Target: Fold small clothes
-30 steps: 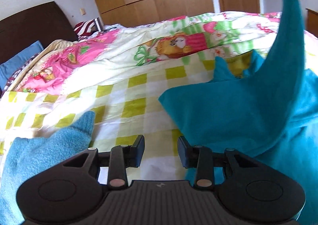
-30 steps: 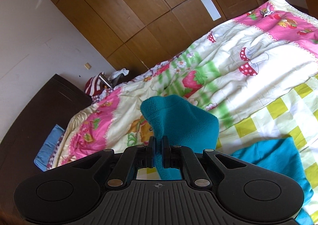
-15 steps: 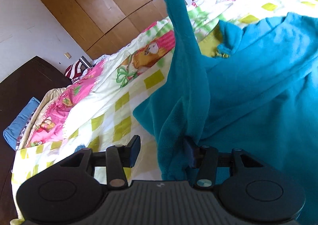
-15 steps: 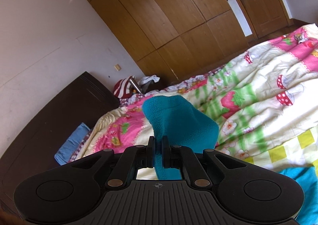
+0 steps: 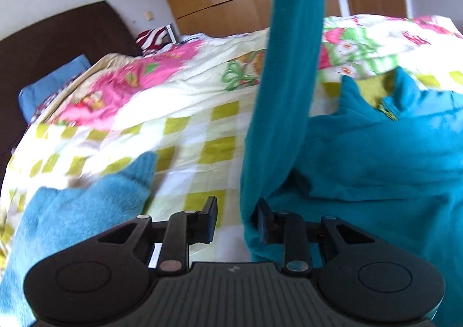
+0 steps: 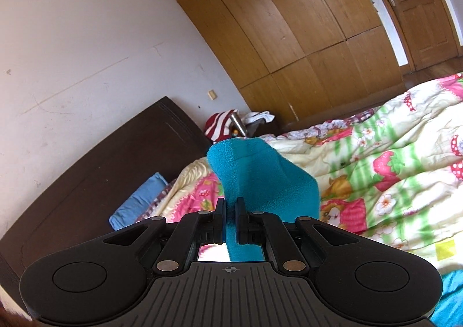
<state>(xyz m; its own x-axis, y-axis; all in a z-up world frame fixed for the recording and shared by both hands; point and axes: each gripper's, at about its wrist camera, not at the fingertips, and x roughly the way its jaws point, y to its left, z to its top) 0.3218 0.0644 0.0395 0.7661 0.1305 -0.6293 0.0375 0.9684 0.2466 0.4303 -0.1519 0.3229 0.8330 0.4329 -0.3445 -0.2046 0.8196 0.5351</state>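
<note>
Teal fleece sleeve [image 6: 254,173] is pinched in right hand-held gripper [image 6: 230,211].

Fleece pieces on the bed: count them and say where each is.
2. The teal garment lies right, its sleeve lifted by the right gripper. The light blue piece lies near left. Others may be hidden.

bare quilt [image 5: 185,159] between light-blue cloth [image 5: 86,211] and sleeve [image 5: 283,95]

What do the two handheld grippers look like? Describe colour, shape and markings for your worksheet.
Both the left gripper and the right gripper are matte black plastic: a ribbed central plate, rounded lobes with circular discs at each side, copper-coloured pivot pins, and a small white mark at the centre.
</note>
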